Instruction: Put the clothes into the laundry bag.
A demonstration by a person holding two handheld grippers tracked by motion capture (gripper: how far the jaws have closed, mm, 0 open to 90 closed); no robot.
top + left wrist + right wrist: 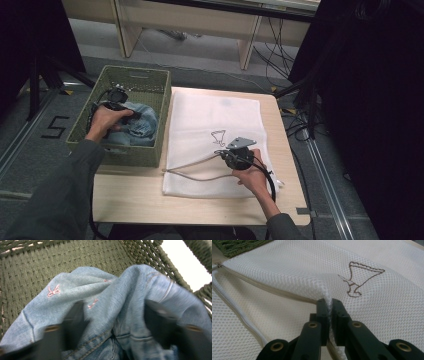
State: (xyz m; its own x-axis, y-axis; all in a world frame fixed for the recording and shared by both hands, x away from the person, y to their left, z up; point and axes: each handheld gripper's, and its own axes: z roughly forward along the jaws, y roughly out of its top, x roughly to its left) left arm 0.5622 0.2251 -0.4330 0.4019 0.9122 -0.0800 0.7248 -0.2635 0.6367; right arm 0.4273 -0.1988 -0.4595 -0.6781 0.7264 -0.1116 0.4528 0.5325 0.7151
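Jeans (135, 125): light blue denim, crumpled in a heap inside the green woven basket (150, 82); small pink bow embroideries show on the fabric in the left gripper view (53, 290); seams and folds bunch up toward the basket's near wall.
Basket: olive green, rectangular, open weave, sitting at the left edge of the table (200, 207), just beside the bag.
Mesh laundry bag (215, 120): white, fine honeycomb mesh, lying flat on the table; a brown outlined glass-shaped emblem (359, 277) near its middle; a cream zipper band (269, 290) runs along it; one fold of mesh is pinched up into a ridge (327, 300).
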